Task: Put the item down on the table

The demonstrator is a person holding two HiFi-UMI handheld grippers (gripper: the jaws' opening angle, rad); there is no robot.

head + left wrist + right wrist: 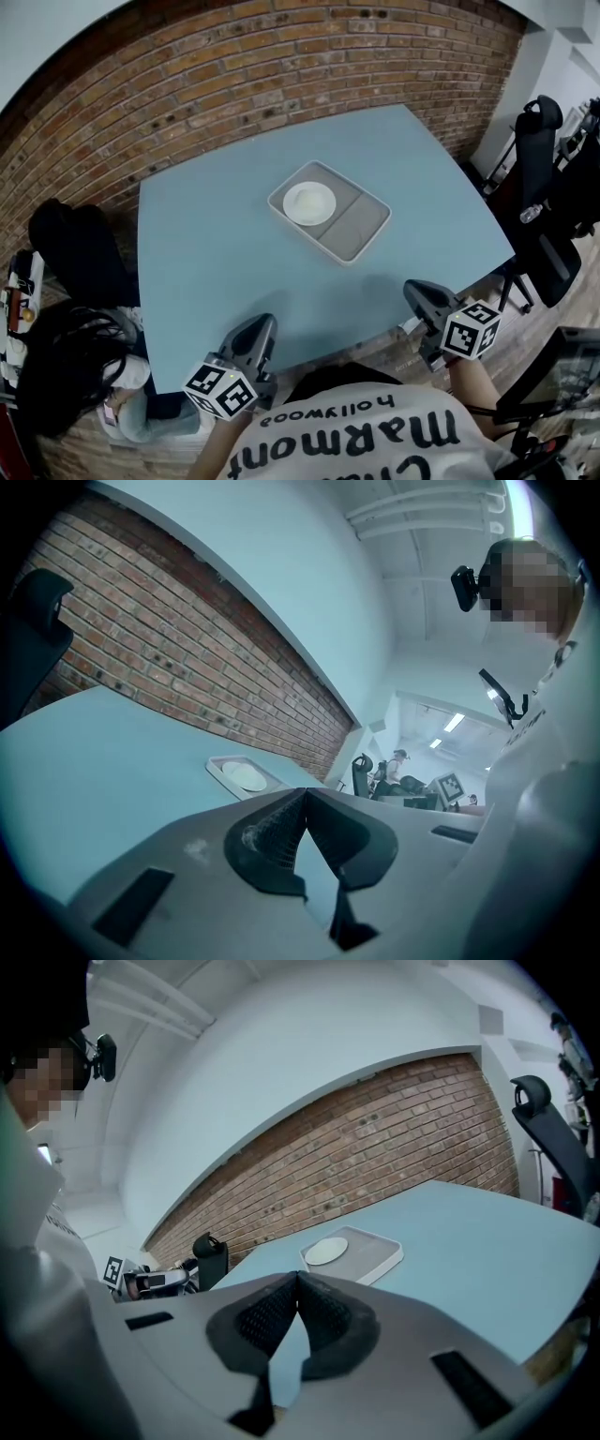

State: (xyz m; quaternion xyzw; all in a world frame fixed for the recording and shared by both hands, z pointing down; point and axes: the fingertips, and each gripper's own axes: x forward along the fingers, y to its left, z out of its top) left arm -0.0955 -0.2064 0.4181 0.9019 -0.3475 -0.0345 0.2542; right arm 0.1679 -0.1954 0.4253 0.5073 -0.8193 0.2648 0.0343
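A white round plate (308, 202) lies in the left half of a grey two-part tray (361, 228) near the middle of the light blue table (216, 253). The plate (248, 777) and tray also show far off in the left gripper view, and the plate (326, 1251) in the tray (375, 1252) in the right gripper view. My left gripper (258, 330) is at the table's near edge, left of centre, its jaws shut with nothing between them. My right gripper (424, 297) is at the near right edge, jaws shut and empty too.
A brick wall (234, 75) runs behind the table. Black office chairs (544, 178) stand at the right. A dark chair (80, 248) and a seated person with dark hair (66, 375) are at the left.
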